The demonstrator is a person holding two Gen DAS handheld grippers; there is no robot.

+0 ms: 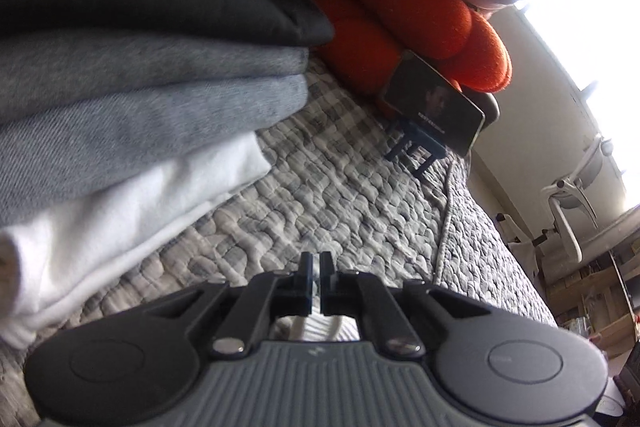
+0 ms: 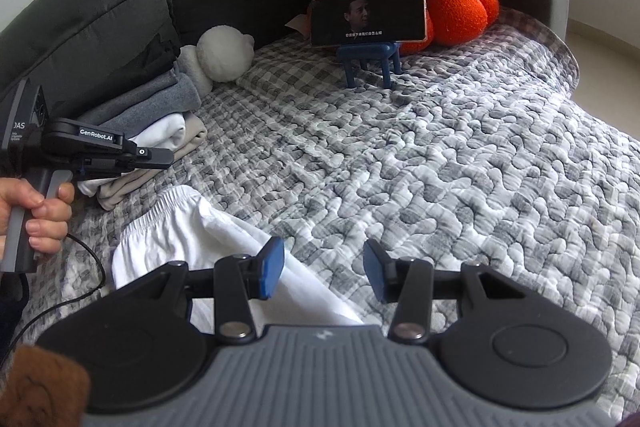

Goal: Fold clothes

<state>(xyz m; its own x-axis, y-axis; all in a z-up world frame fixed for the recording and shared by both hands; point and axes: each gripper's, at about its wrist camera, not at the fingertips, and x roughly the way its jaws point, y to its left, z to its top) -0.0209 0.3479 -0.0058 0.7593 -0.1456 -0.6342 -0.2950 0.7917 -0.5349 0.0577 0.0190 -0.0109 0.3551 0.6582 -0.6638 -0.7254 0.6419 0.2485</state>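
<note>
White garment loose on the quilt, folded stack beside it

The right gripper (image 2: 324, 273) stands wide open and empty over the white garment (image 2: 192, 227) – its left pad overlaps the cloth. The left gripper (image 1: 316, 281), pinched nearly closed, seems empty beside the folded stack (image 2: 160, 119). Likely next – grasp an edge of the garment.

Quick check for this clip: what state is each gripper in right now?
Left gripper: shut, nothing visible between its fingers, beside the stack of folded clothes.
Right gripper: open, empty, over the white shorts.
</note>
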